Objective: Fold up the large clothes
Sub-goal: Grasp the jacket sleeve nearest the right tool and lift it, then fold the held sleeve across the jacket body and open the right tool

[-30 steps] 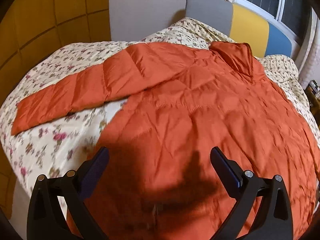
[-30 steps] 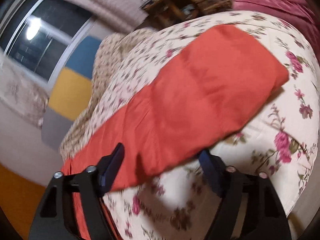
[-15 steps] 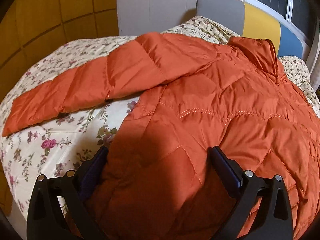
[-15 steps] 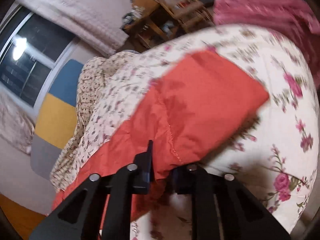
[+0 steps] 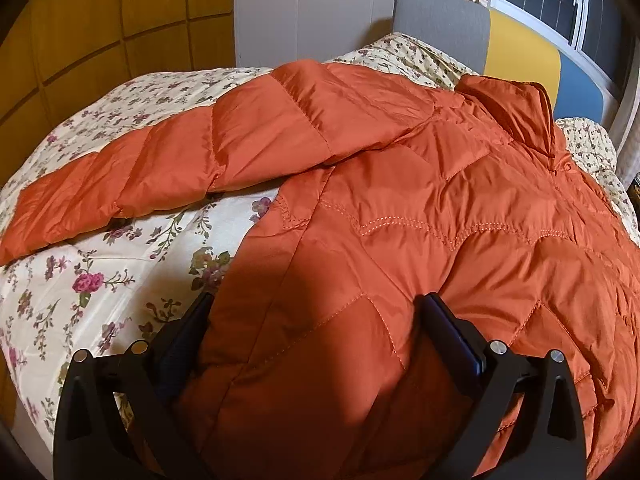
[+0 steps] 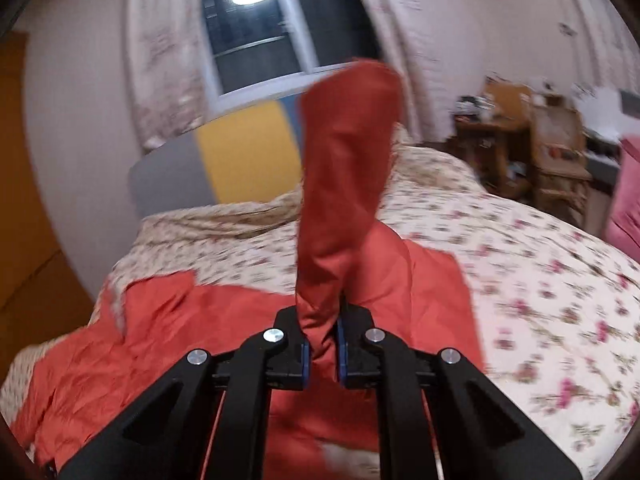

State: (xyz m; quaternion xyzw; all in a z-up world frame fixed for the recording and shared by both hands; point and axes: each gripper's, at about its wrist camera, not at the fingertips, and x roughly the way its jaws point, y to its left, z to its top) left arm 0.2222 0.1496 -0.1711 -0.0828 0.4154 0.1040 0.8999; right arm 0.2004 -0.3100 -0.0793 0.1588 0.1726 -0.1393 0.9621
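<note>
An orange quilted jacket lies spread on a floral bed quilt, collar toward the headboard. One sleeve stretches out flat to the left. My left gripper is open and low over the jacket's side edge, with the puffy fabric bulging between its fingers. In the right wrist view, my right gripper is shut on the other sleeve, which stands up off the bed in front of the camera. The jacket body lies below and to the left on the quilt.
A grey, yellow and blue headboard and a window stand behind the bed. Yellow wall panels are at the left. A cluttered wooden desk and a pink fabric mass are beside the bed on the right.
My right gripper shut on the sleeve, then lifted it off the quilt while rolling and swinging toward the jacket body. My left gripper came down onto the jacket, then held still.
</note>
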